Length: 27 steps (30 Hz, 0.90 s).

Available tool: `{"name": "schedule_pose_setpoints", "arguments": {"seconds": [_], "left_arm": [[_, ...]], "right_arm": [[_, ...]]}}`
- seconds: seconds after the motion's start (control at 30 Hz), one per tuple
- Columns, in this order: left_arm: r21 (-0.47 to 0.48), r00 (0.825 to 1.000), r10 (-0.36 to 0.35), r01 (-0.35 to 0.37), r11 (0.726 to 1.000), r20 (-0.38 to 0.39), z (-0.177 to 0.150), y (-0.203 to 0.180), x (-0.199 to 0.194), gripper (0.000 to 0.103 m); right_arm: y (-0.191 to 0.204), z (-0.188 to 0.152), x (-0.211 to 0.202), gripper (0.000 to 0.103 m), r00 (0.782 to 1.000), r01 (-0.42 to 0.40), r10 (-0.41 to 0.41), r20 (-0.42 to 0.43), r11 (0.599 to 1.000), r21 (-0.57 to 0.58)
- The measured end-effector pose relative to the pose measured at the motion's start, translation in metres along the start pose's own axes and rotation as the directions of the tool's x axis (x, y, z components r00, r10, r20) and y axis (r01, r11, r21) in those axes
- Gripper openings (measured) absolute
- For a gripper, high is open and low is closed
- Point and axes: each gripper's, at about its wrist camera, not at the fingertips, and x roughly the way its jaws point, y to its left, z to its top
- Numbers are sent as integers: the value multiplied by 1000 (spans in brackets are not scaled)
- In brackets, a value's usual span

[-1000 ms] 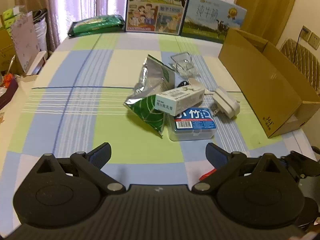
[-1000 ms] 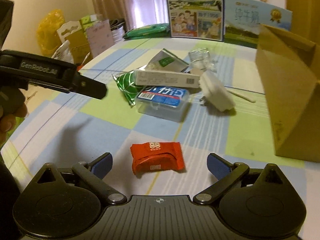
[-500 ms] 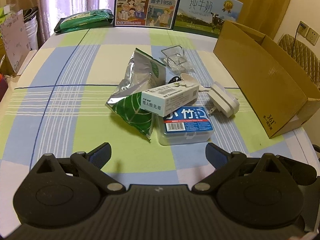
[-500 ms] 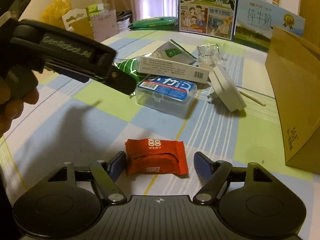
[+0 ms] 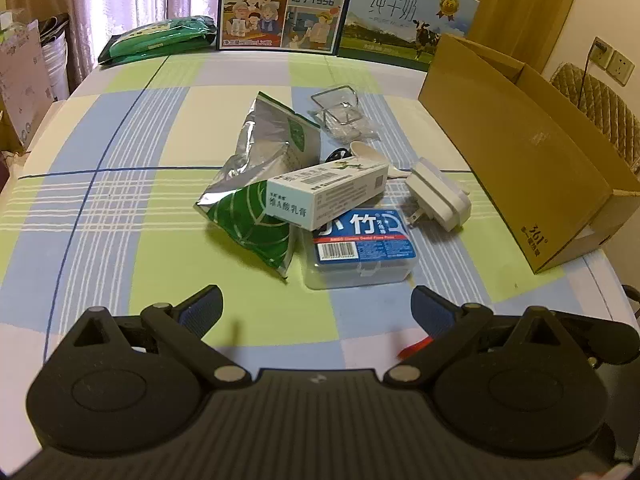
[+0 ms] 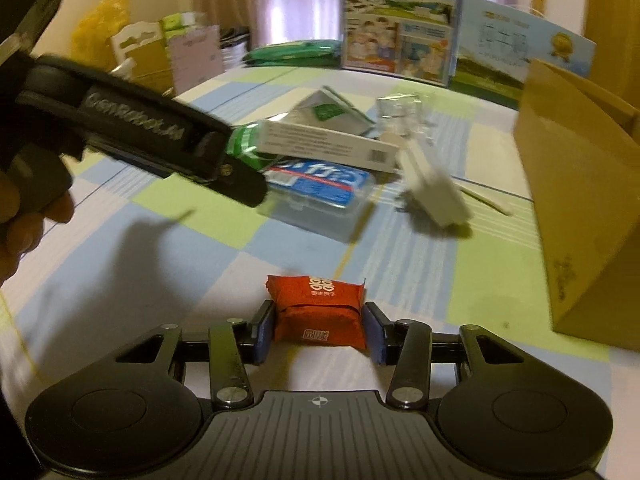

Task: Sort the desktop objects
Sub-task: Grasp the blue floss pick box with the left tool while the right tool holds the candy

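The right gripper (image 6: 319, 330) is closed down on a small red foil snack packet (image 6: 320, 310); both blue-padded fingers (image 6: 262, 334) are pressed against its sides. Whether the packet is lifted or touching the checked blue-green-white counter (image 6: 160, 280) cannot be told.

The left gripper (image 5: 316, 306) is held with fingers (image 5: 202, 308) wide apart and nothing between them, above the counter, short of the pile. In the right wrist view its black body is seen from the side, gripped by a hand (image 6: 24, 216).

The clear plastic box with a blue label (image 5: 362, 246) is taken as landmark. A long white carton (image 5: 326, 190) is propped on its far edge. A green-and-silver foil pouch (image 5: 260, 184) is lying to its left, under the carton. A white plug adapter (image 5: 438, 198) is just right of it. A crumpled clear plastic tray (image 5: 340, 110) is seen behind it. An open brown cardboard box (image 5: 520, 160) is standing well to its right. The red packet is on the near side of it, apart from the pile.
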Motion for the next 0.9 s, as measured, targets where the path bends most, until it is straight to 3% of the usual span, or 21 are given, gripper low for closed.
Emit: {"name": "schedule_pose_setpoints", "arguments": {"seconds": [0.43, 0.6, 0.8, 0.9], "left_arm": [[5, 1000, -24, 24, 1000, 11, 10, -27, 30, 98], [-1, 1000, 6, -6, 1000, 10, 13, -39, 51, 98], [13, 997, 75, -75, 997, 10, 12, -48, 67, 85], [30, 996, 87, -88, 996, 18, 8, -50, 66, 85]], "right_arm": [[-48, 0, -7, 43, 976, 217, -219, -8, 961, 171], [-54, -3, -11, 43, 973, 229, -231, -11, 955, 190], [-55, -3, -11, 43, 972, 230, -234, -8, 952, 200], [-55, -3, -12, 43, 972, 230, -234, -7, 952, 200]]}}
